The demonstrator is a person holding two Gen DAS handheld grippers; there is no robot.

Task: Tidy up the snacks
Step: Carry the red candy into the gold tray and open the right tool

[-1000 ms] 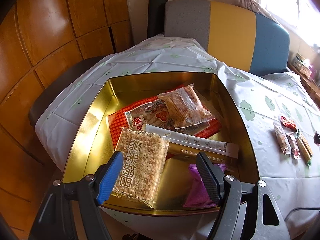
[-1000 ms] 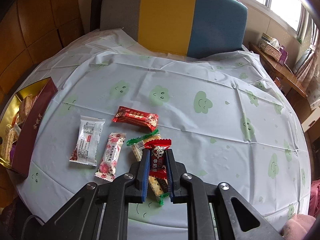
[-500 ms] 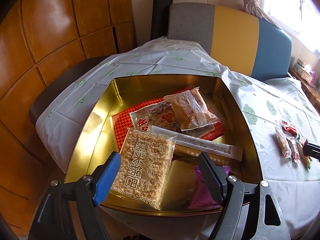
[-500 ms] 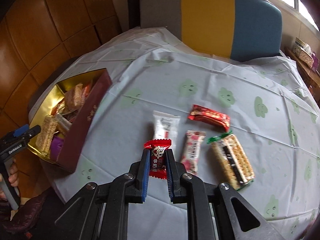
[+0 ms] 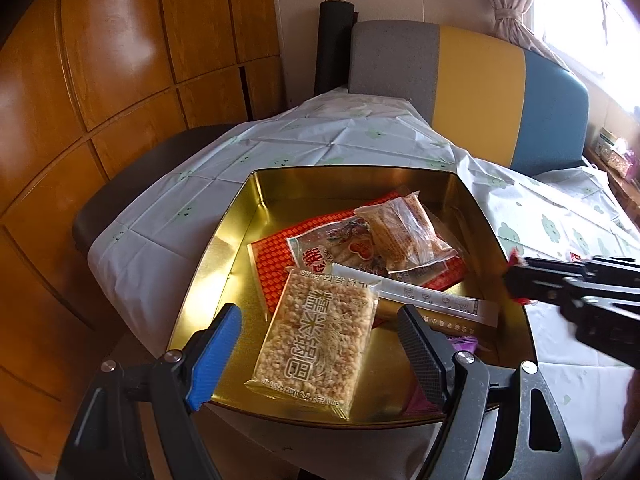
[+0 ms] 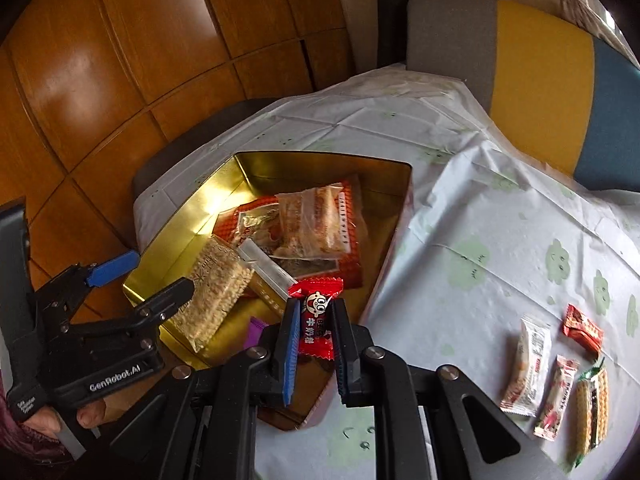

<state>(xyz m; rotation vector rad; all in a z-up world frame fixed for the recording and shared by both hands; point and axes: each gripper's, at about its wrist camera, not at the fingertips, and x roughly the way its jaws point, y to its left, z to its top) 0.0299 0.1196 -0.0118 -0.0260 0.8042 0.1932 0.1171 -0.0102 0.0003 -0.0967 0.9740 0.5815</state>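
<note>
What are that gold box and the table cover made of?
The gold box looks like thin metal, probably tin, with a polished finish: its inner walls mirror the light and glare brightly. The table cover seems to be thin plastic sheeting, pale with printed green cloud faces; it keeps sharp fold creases and has a faint sheen. Neither can be confirmed by look alone.

1. Glossy orange wood panelling (image 5: 120, 80) covers the whole left wall, with glare off it.
2. Headboard (image 5: 480, 92) in grey, yellow and blue blocks at the back.
3. Window (image 5: 580, 20) top right is blown out bright, curtain (image 5: 508, 0) tied beside it.
4. Counter has a pale cloth (image 6: 500, 240) with green cloud faces.
</note>
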